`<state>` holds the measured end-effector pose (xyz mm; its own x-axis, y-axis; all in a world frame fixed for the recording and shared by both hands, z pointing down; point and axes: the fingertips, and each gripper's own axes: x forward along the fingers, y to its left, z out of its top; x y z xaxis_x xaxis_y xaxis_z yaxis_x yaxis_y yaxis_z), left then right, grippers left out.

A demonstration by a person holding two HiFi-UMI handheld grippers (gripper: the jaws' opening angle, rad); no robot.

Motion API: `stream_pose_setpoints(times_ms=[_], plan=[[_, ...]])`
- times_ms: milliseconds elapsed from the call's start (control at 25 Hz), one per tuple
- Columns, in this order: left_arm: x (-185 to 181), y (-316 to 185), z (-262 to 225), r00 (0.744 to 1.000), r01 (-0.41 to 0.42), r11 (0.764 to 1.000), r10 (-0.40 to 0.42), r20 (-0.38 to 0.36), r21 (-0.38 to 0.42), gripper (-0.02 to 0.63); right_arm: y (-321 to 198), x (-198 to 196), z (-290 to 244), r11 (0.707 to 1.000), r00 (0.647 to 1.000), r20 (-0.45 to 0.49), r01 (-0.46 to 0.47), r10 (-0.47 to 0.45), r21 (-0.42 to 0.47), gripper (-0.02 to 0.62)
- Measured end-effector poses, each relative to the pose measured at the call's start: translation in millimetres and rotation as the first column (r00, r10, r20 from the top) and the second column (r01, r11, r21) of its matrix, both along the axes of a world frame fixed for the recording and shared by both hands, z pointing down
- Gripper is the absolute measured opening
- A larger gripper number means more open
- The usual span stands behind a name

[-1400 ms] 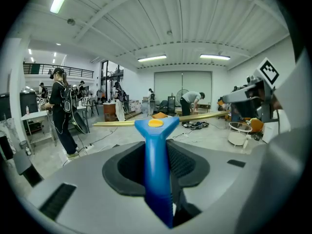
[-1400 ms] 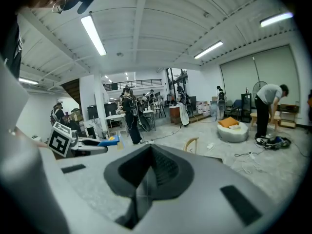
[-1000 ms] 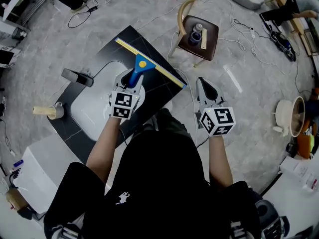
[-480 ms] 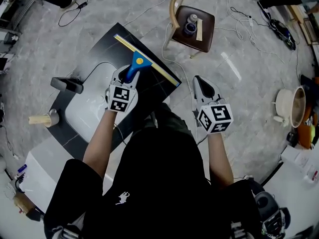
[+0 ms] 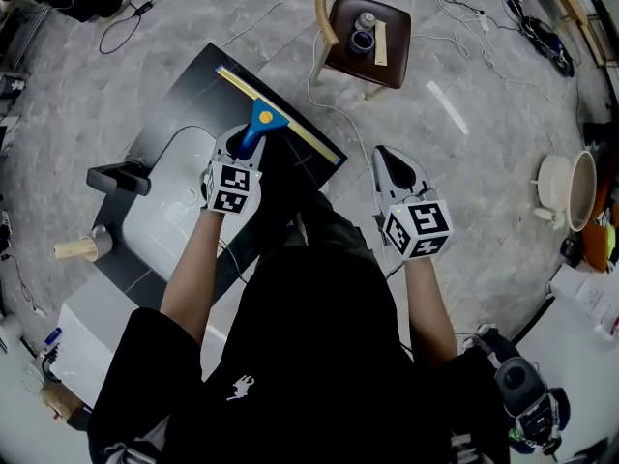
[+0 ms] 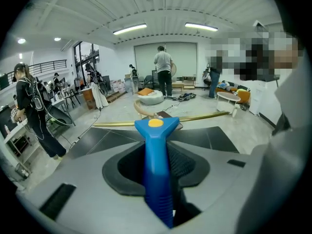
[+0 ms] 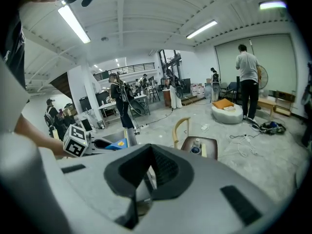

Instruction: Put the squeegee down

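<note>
Blue-handled squeegee (image 5: 270, 120), yellow blade, seemingly just above black panel (image 5: 184, 95).

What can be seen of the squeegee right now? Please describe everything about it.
The squeegee has a blue, plastic-looking handle with a ribbed grip, a triangular head with a round yellow dot, and a long, thin yellowish bar across the head. The left tongs are closed on the handle. The squeegee points away from the person, with its bar near the far edge of the dark panel. Whether the bar touches the panel cannot be told.
</note>
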<state>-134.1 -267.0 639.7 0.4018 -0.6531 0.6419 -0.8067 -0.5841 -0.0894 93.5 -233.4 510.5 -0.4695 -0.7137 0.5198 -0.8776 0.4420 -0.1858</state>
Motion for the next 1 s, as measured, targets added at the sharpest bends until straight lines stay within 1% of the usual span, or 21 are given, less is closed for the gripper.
stream_pose_setpoints(times_ms=[360,760,1000], plan=[[3.6,-11.6,19.6,0.999,-0.009,1.0,0.01,0.032,-0.026,0.132,-1.9,8.5,14.7,0.999,1.0,-0.004,-0.018,0.018,-0.035,0.002],[10.3,-20.2,34.5,0.997,-0.044,0.998,0.047,0.06,-0.055,0.132,-4.0,17.7,23.2,0.998,0.999,-0.005,-0.037,0.036,-0.058,0.002],[10.6,-20.5,42.9,0.996,-0.036,0.997,0.042,0.081,-0.074,0.132,-5.2,21.5,26.9,0.997,0.999,-0.001,-0.038,0.038,-0.066,0.002]])
